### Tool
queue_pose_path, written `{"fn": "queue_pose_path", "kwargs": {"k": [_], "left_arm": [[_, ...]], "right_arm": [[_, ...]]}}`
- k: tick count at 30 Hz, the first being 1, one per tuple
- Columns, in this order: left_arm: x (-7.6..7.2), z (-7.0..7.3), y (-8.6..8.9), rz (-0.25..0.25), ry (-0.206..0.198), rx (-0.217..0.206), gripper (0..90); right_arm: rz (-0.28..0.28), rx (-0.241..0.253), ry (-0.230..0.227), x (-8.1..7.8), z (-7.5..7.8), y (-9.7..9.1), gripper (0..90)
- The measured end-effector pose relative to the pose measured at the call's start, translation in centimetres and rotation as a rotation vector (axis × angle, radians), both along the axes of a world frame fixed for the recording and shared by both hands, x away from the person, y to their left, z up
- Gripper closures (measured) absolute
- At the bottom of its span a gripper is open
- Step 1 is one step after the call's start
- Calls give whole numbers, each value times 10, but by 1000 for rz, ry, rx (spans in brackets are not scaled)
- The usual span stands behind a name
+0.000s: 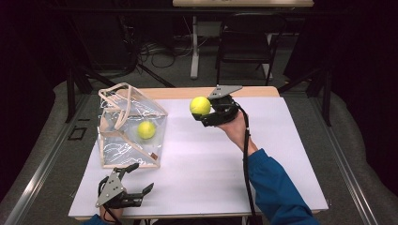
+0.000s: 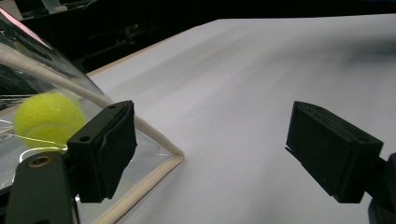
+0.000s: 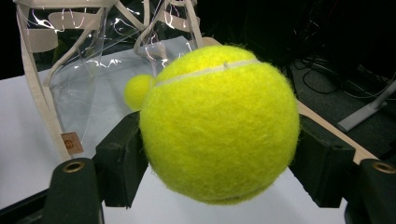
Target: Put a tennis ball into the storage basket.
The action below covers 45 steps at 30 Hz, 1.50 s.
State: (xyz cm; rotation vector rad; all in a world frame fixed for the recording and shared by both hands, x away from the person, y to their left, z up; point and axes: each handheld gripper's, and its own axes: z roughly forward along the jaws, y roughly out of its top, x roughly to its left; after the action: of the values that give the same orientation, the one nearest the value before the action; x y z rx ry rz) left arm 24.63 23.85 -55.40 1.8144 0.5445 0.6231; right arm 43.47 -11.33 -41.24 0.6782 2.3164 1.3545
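Observation:
A yellow tennis ball is held above the white table, with my right gripper shut on it from both sides. To its left stands a clear plastic bag with beige trim and handles. A second tennis ball lies inside that bag. My left gripper rests near the table's front left corner, just in front of the bag. Its jaws stand wide open with nothing between them.
The white table top ends at a wooden strip along its far edge. Beyond the table are a dark chair, a white table leg and cables on the floor.

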Motion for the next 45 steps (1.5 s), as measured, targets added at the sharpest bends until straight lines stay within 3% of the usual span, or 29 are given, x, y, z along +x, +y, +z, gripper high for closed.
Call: {"fn": "queue_pose_path", "kwargs": {"k": [45], "left_arm": [[0,0,1,1,-3,-6,160]], "right_arm": [[51,-4,-18,13,20,30,264]]}}
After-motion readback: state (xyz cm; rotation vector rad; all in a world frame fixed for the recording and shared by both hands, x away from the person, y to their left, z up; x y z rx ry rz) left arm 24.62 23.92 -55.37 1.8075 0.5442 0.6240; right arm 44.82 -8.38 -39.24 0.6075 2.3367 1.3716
